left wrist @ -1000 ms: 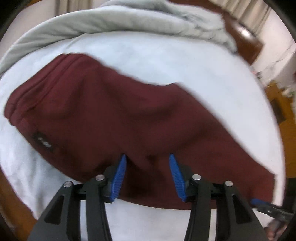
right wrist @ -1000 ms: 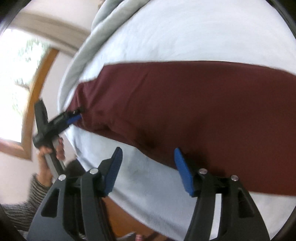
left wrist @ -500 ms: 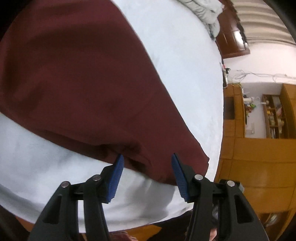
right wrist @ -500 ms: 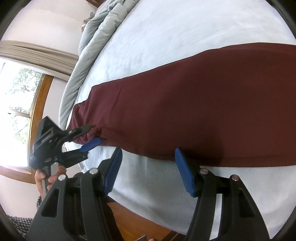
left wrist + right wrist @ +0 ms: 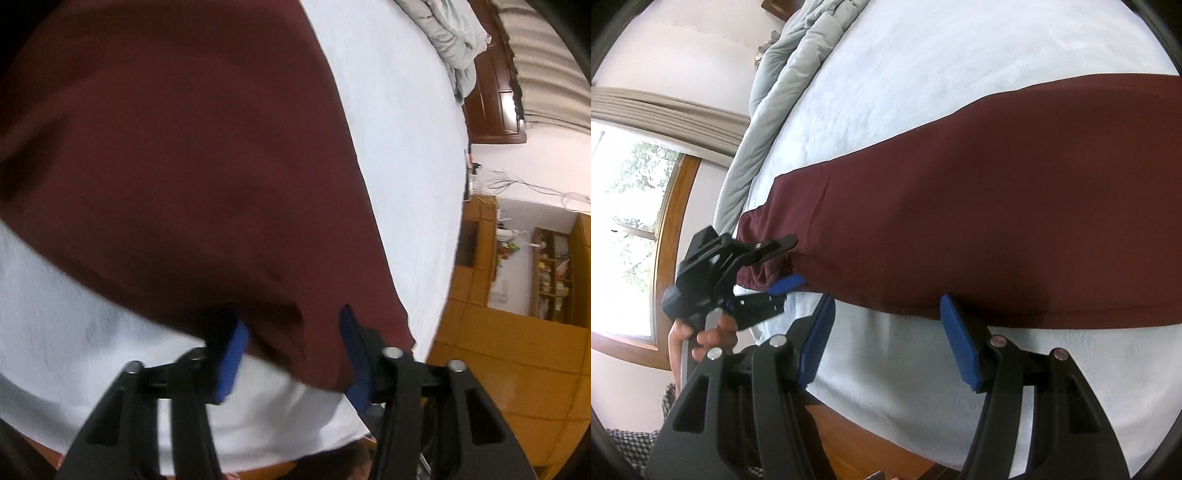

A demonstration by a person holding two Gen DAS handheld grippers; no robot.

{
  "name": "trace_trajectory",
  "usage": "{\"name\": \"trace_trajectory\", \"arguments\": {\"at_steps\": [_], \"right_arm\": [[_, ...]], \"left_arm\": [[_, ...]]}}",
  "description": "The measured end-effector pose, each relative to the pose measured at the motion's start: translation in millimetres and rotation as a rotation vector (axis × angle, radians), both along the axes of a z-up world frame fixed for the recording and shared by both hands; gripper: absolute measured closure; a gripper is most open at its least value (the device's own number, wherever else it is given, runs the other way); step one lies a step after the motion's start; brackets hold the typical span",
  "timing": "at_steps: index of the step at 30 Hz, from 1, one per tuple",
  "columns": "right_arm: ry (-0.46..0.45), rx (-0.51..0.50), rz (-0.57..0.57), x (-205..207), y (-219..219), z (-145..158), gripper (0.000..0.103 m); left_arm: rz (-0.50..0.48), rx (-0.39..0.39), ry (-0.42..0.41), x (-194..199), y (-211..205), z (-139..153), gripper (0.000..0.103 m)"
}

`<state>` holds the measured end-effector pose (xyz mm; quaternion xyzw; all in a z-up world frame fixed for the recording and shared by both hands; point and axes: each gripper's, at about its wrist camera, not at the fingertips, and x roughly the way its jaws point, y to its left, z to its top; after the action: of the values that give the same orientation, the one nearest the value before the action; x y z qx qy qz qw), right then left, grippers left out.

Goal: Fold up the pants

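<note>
Since half a second ago the left gripper [image 5: 291, 332] has pushed forward onto the hem end of the dark maroon fabric pants [image 5: 177, 155], so that the cloth corner now lies between its blue-padded fingers [image 5: 232, 354], which stand wide apart with the fabric bunched loosely in the gap, not pinched. The pants lie stretched flat across the pale blue-white bed sheet [image 5: 399, 140], near its front edge. The right wrist view shows what the left one cannot: the whole left gripper [image 5: 783, 264] from the side, one black finger above the maroon leg end and one blue pad beneath it, and the person's bare hand [image 5: 709, 332] gripping its handle. The right gripper [image 5: 886, 328] hovers over the sheet just at the lower edge of the pants [image 5: 997, 206], its fingers spread wide and holding nothing. Only the left view shows the orange-brown wooden cabinets [image 5: 509, 347] and dark wooden headboard [image 5: 491, 103]; only the right view shows the bright wood-framed window [image 5: 631, 229]. A rumpled grey quilt [image 5: 783, 85] lies along the far side of the bed.
</note>
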<state>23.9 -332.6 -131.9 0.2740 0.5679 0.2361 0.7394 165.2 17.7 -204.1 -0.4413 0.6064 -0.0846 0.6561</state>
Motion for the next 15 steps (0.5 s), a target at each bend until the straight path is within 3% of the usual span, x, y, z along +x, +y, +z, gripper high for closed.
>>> {"name": "trace_trajectory", "arguments": {"at_steps": [1,2,7,10,12,14,15], "right_arm": [[0.000,-0.004,-0.003,0,-1,0,0.044],[-0.001,-0.007,-0.010,0,-3,0,0.044],[-0.017,-0.028,-0.043,-2,-15,2,0.044],[-0.010,-0.038,-0.073,-3,-26,3,0.044],[-0.023,-0.047,-0.098,-6,-39,11,0.044],[-0.031,-0.070,-0.127,-11,-56,17,0.041],[-0.033,-0.088,-0.169,-16,-74,23,0.041]], "left_arm": [[-0.010,0.051,-0.005,1,-1,3,0.084],[-0.011,0.078,-0.009,-4,2,6,0.088],[-0.048,0.219,-0.026,-28,-17,1,0.092],[-0.072,0.238,-0.063,-23,-24,1,0.092],[-0.091,0.233,-0.075,-22,-25,5,0.086],[-0.120,0.211,-0.089,-25,-27,12,0.058],[-0.131,0.217,-0.091,-30,-33,17,0.055]]}}
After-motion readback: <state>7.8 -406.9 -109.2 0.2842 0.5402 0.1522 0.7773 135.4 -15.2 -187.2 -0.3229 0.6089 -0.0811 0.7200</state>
